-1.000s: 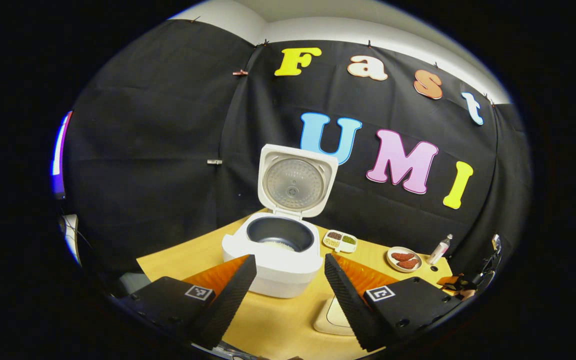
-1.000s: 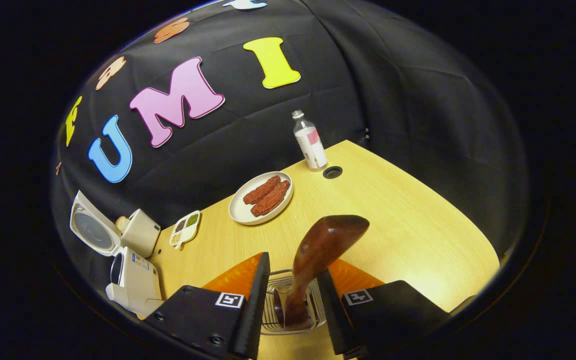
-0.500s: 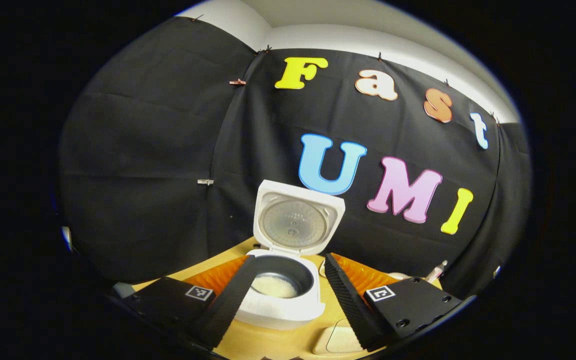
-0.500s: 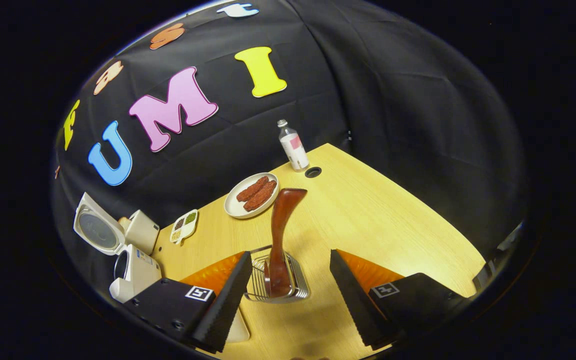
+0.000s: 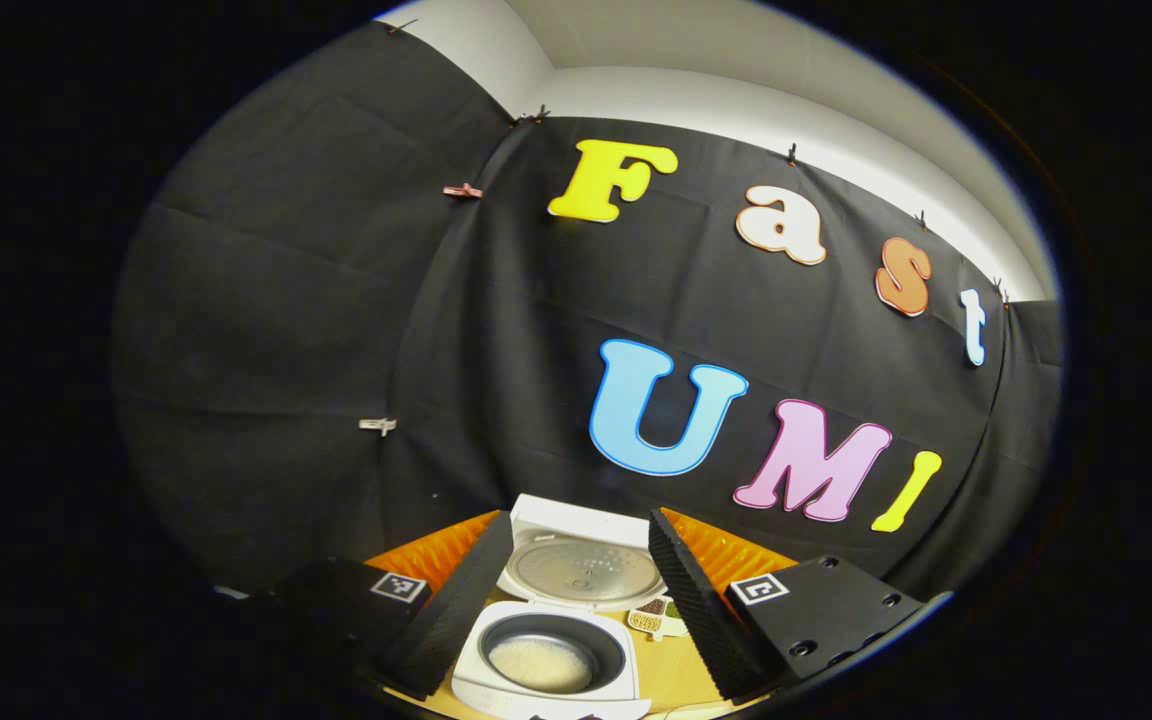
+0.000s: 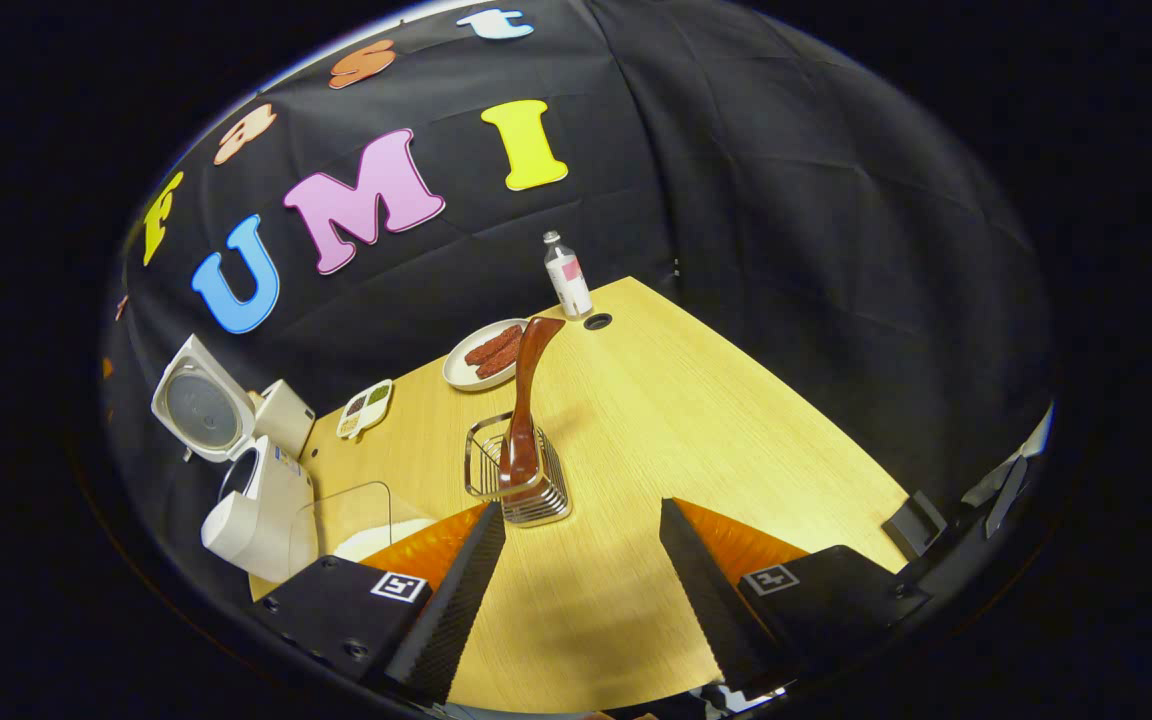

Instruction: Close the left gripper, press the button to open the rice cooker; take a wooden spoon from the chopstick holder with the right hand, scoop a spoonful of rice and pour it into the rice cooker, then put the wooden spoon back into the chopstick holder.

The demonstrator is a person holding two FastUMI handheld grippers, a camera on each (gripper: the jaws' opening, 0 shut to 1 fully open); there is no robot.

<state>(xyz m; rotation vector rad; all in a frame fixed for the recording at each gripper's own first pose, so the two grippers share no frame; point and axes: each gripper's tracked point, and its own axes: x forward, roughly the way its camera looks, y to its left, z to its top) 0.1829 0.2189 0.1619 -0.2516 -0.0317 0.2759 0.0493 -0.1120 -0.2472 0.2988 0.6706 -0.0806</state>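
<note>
Now wooden spoon [image 6: 520, 400] — beyond right hand-held gripper [image 6: 581, 560].

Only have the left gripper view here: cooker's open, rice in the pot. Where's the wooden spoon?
Observer: In the right gripper view, the wooden spoon stands in the chopstick holder, handle up.
Operator: Right tongs on it?
Observer: No. The right tongs are open with nothing between them, short of the holder.
Operator: Anything close to the holder?
Observer: A plate of red food lies behind it on the table, with a bottle farther back.
</note>
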